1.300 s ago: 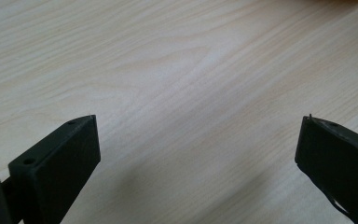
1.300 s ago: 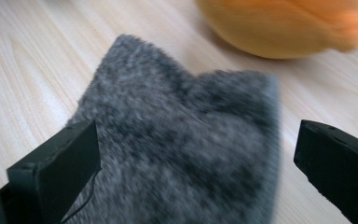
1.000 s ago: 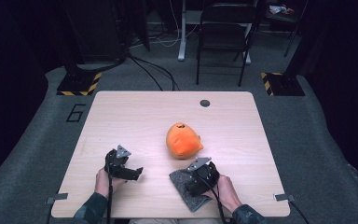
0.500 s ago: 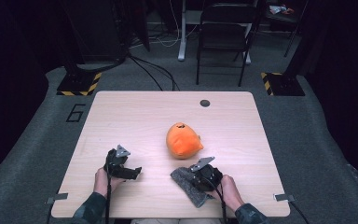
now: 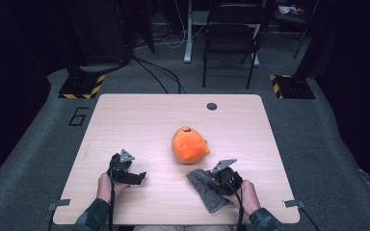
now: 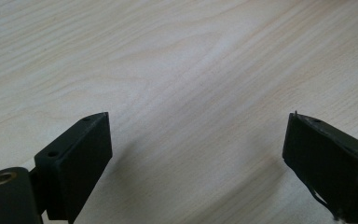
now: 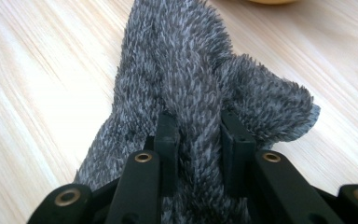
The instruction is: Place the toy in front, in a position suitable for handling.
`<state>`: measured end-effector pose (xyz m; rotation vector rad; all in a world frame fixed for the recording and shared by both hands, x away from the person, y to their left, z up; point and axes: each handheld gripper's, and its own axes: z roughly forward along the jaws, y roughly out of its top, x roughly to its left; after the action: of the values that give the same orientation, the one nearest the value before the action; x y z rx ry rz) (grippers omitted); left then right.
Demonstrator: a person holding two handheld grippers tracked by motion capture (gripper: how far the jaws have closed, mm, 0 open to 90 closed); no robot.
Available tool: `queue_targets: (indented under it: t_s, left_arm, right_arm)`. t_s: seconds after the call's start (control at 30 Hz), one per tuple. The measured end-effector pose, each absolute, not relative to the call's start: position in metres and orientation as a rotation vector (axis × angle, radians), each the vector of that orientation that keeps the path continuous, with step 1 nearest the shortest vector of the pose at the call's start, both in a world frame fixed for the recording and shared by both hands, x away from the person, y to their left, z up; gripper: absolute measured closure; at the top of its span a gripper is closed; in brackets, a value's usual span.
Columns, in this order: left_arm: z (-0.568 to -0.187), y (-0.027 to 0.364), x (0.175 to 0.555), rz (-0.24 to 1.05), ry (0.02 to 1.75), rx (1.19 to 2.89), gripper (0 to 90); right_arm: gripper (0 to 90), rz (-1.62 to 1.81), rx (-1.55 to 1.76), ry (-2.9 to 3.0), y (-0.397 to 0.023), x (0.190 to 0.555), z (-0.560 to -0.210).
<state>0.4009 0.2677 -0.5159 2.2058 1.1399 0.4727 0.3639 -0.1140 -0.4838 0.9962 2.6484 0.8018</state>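
I find my right gripper (image 5: 218,179) clamped on the grey fuzzy cloth (image 5: 204,188): in the right gripper view a raised fold of the cloth (image 7: 200,93) stands pinched between the two black jaws, which have just been closing on it. The rest of the cloth lies flat on the wooden table (image 5: 139,115), near the edge closest to me and just on my side of the orange plush toy (image 5: 189,145), which sits at mid-table, close to the cloth but apart from it as far as I can tell.

My left gripper (image 5: 127,172) rests low over bare wood on the left, jaws wide apart with nothing between them; the left gripper view confirms plain tabletop (image 6: 177,70) beyond the pads.

Assessment: the grasp on the cloth appears secured, and that is the only step I would count as complete. The cloth is not yet lifted. Whatever is to be done with it, and any handling of the toy, remains outstanding.
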Motion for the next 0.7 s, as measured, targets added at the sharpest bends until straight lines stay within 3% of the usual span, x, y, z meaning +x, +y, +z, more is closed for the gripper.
queue_targets:
  t_s: [0.7]
  left_arm:
    - [-0.524, 0.266, 0.401, 0.45, 1.14, 2.187, 4.0]
  right_arm:
    - [71.3, 0.712, 1.295, 2.402, -0.184, 0.391, -0.477]
